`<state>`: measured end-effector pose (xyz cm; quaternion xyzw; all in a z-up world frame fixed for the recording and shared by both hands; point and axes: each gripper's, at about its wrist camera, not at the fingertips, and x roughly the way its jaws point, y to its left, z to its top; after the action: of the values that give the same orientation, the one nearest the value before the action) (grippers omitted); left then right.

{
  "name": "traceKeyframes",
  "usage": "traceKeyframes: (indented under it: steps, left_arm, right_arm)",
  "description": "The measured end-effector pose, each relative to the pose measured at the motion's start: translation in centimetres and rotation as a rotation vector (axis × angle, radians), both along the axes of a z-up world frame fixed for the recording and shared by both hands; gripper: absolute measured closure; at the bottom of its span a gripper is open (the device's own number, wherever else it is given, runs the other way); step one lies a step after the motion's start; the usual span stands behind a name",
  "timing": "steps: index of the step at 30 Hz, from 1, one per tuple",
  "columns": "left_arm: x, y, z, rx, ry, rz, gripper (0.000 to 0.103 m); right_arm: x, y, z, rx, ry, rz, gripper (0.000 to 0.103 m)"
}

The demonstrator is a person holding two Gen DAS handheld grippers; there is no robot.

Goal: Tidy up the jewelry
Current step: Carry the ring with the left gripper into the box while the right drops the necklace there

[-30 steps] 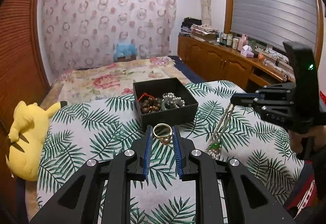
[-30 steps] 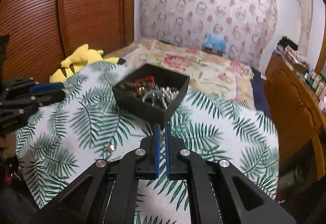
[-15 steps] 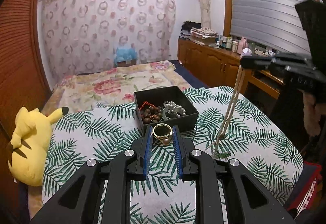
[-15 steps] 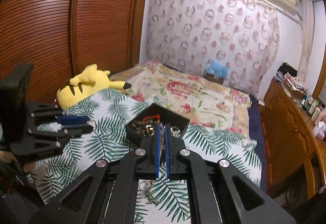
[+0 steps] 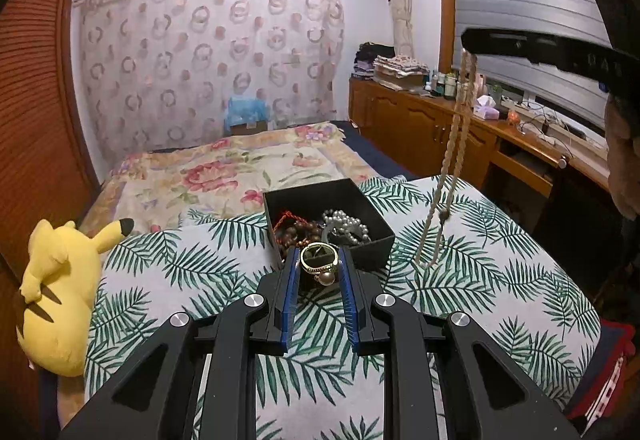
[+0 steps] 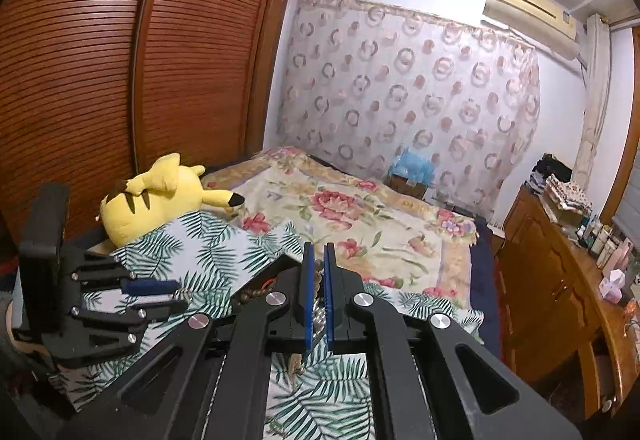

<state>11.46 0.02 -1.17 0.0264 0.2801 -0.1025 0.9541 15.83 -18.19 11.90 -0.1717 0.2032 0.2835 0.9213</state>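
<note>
Left wrist view: left gripper [image 5: 319, 272] is pinched on a gold ring [image 5: 318, 258], held just in front of the near wall of the black box [image 5: 374, 246], presumably staged for a drop inside. Beads and pearls already lie in the box, which sits toward the far edge of the palm-print cloth [image 5: 500, 280]. Gripper is angled down toward the box. A rope-like necklace [image 5: 450, 168] hangs from the right gripper [image 5: 472, 50], its lower loop dangling just right of the box, above the cloth.

Right wrist view: right gripper [image 6: 319, 292] fingers are pressed together on the necklace cord [image 6: 318, 280], held high so the chain clears the cloth. Box is mostly hidden behind the fingers.
</note>
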Motion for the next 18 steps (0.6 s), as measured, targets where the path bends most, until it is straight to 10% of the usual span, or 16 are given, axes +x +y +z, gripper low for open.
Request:
traceKeyframes:
  steps: [18]
  left_arm:
    - [4.9,-0.2,-1.8,0.018,0.044,0.023,0.085]
  right_arm:
    - [7.6,2.6,-1.0,0.018,0.067,-0.042,0.098]
